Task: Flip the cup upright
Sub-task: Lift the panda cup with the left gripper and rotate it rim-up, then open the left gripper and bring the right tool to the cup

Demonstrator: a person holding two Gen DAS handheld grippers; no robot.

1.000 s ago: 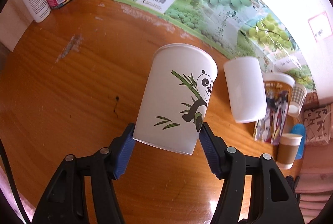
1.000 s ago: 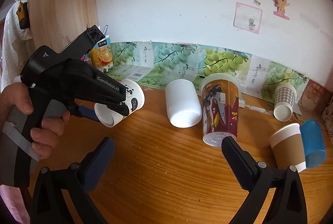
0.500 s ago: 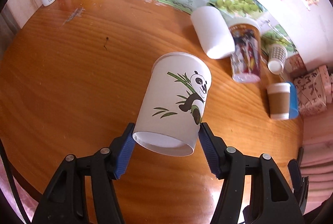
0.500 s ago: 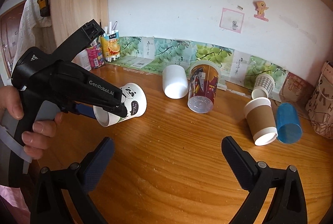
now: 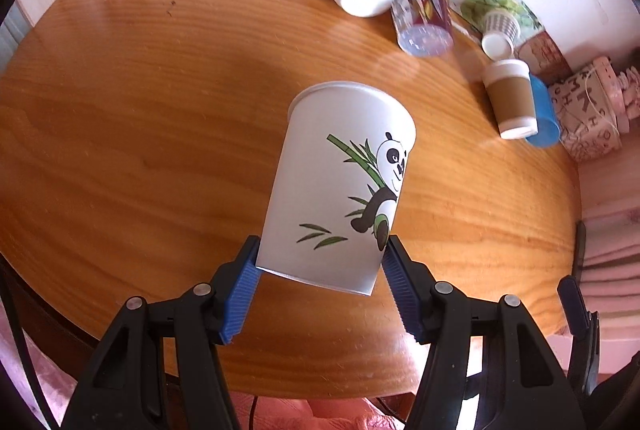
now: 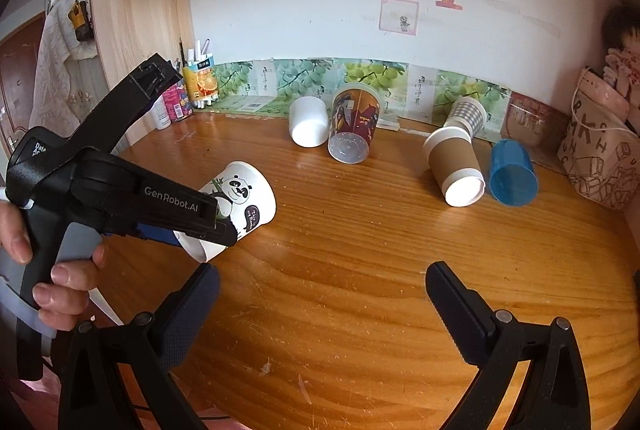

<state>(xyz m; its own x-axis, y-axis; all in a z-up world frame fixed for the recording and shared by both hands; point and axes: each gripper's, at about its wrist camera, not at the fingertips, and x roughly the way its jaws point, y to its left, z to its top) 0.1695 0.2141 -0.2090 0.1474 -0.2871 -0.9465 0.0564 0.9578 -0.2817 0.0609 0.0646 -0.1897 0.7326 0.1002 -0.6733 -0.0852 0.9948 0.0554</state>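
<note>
The left tool (image 5: 320, 282) is clamped on the panda paper cup (image 5: 344, 186), its blue pads pressing either side of the cup close to the base. The cup is off the desk (image 5: 140, 110), held in the air over the near left part of it, tilted with its rim pointing away from the tool. In the right wrist view the same cup (image 6: 236, 202) leans at a slant, the rim higher than the base, so the turn looks partly done. What seems left is to bring the base fully down, set it on the wood and let go.

The right tool (image 6: 320, 290) has its fingers wide apart with nothing between them, hovering over the near edge of the desk.

The left wrist view shows the grip itself: both pads on the cup wall and the base edge sitting between them. It does not show how the cup stands against the desk. The right wrist view gives that, from the side, along with the hand (image 6: 48, 262) on the left tool's handle, but the tool's body hides the pads there.

Along the far edge lie other cups on their sides: a white cup (image 6: 307, 126), a printed clear plastic cup (image 6: 354, 126), a brown-sleeved paper cup (image 6: 456, 166) and a blue plastic cup (image 6: 512, 174).
</note>
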